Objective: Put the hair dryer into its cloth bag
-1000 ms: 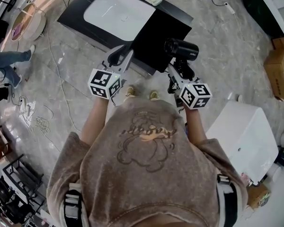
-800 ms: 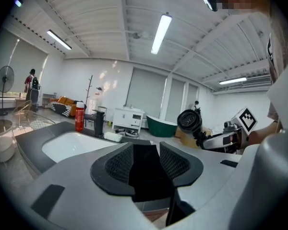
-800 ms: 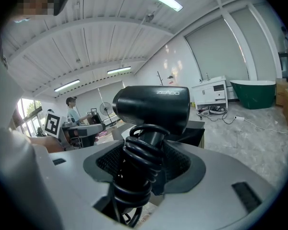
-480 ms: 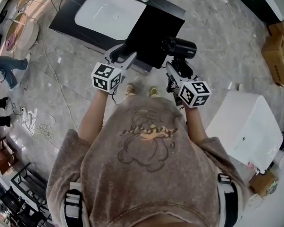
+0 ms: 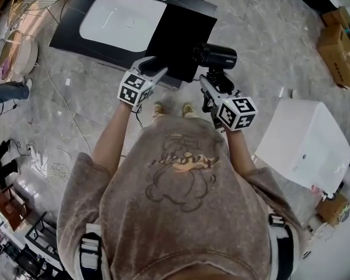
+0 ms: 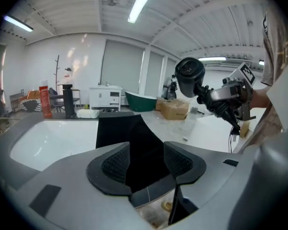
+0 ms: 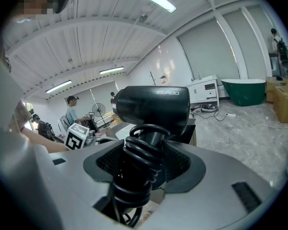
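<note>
The black hair dryer (image 5: 216,55) is held by its handle, which has the cord coiled round it, in my right gripper (image 5: 214,79); the jaws are shut on that handle (image 7: 143,152). It hangs in the air just off the table's near corner. The black cloth bag (image 5: 184,39) lies flat on the dark table (image 5: 76,37). My left gripper (image 5: 154,67) is low at the bag's near edge. Its jaws have just been opening and now stand wide. The bag (image 6: 117,128) shows in the gap, with neither pad pressing on it.
A white basin (image 5: 122,19) is set into the table left of the bag. A white cabinet (image 5: 306,147) stands at my right, and a cardboard box (image 5: 341,57) lies beyond it. Loose cables (image 5: 52,162) lie on the floor at left.
My left gripper has come down toward the table's near edge and its jaws have opened. The right gripper with the hair dryer has hardly moved.
</note>
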A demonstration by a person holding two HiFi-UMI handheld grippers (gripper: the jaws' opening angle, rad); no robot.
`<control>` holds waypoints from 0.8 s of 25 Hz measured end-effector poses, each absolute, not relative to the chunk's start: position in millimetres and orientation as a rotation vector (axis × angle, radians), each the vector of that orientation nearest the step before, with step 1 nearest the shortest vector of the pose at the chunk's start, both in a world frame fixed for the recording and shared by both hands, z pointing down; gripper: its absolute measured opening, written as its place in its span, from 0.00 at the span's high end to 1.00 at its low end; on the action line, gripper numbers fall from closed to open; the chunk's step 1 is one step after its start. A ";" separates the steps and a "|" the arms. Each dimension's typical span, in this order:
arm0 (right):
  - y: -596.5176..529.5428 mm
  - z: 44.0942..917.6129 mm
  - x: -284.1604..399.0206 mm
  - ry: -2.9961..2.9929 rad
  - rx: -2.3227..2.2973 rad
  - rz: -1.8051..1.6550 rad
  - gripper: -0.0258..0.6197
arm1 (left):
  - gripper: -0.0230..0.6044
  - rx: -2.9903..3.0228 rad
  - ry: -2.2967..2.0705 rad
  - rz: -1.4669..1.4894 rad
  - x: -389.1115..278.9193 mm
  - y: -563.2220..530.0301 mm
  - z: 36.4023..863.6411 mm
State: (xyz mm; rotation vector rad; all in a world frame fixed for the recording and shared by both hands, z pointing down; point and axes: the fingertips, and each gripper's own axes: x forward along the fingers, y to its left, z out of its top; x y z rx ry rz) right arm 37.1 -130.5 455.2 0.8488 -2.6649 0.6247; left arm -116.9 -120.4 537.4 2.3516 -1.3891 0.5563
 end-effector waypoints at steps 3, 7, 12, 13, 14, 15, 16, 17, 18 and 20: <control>-132.2 455.0 44.4 -2.652 0.888 0.634 0.57 | 0.61 2.355 -1.320 0.621 -112.3 -123.3 556.6; -135.5 456.8 55.0 -2.632 0.944 0.644 0.57 | 0.60 2.343 -1.239 0.740 -107.6 -125.0 586.1; -138.8 459.6 62.4 -2.610 0.993 0.654 0.57 | 0.58 2.337 -1.169 0.880 -105.8 -125.0 611.5; -139.4 460.0 63.3 -2.606 0.998 0.654 0.57 | 0.58 2.342 -1.155 0.910 -105.3 -124.9 615.8; -139.8 460.4 64.0 -2.603 1.003 0.654 0.57 | 0.58 2.347 -1.141 0.942 -105.0 -124.5 620.2; -140.0 460.6 64.5 -2.600 1.007 0.655 0.57 | 0.58 2.352 -1.130 0.972 -105.2 -124.2 624.6; -140.1 460.7 64.8 -2.598 1.011 0.655 0.57 | 0.58 2.354 -1.119 0.998 -105.7 -124.0 628.3; -140.1 460.6 65.0 -2.597 1.015 0.656 0.57 | 0.59 2.357 -1.108 1.019 -106.0 -123.8 630.8; -139.9 460.4 65.1 -2.596 1.019 0.658 0.57 | 0.59 2.358 -1.097 1.038 -106.3 -123.6 632.4; -138.7 459.8 65.5 -2.594 1.026 0.658 0.57 | 0.60 2.353 -1.091 1.062 -107.9 -123.4 634.3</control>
